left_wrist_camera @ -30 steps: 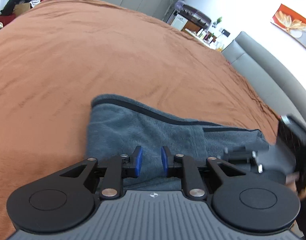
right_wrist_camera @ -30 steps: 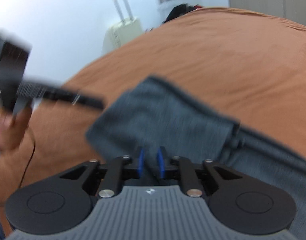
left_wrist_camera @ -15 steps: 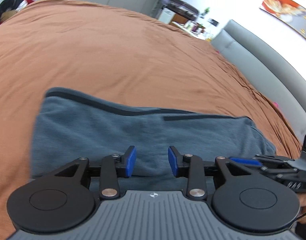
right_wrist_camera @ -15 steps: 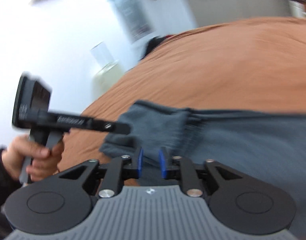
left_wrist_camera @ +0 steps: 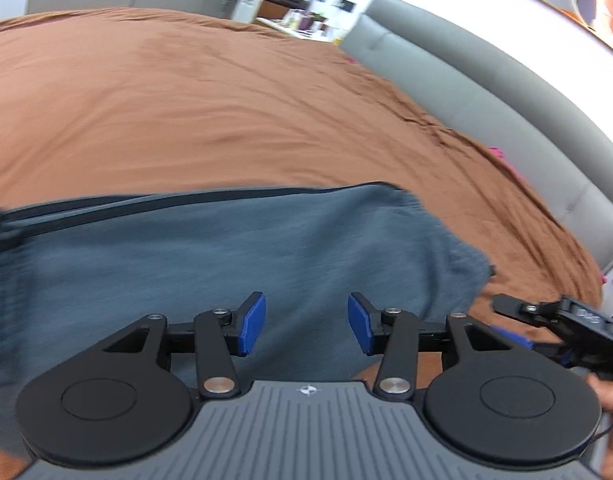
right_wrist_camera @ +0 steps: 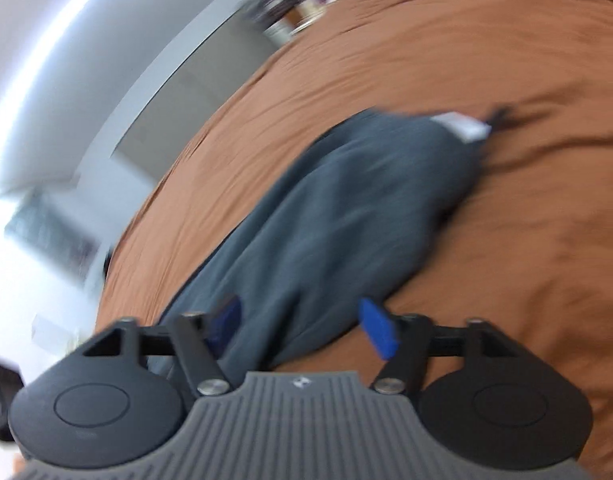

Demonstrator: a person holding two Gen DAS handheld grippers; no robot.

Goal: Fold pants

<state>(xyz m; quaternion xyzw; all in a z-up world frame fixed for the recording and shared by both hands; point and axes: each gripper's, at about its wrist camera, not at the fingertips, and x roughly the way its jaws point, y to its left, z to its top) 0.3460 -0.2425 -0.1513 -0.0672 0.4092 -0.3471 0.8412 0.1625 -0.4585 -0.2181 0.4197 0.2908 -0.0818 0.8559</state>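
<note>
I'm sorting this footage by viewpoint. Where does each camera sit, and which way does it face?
Left wrist: on the left gripper, angled down over gray pants on the brown bedspread; jaws apart, right gripper alongside.
Right wrist: on the right gripper, angled down along the pants; jaws apart, empty.
Shared: pants, bedspread.

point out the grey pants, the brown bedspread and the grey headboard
grey pants (left_wrist_camera: 234, 256), left wrist view, middle of the flat folded fabric
brown bedspread (left_wrist_camera: 210, 112), left wrist view, bare stretch beyond the pants
grey headboard (left_wrist_camera: 486, 92), left wrist view, upholstered panel along the bed's right edge
</note>
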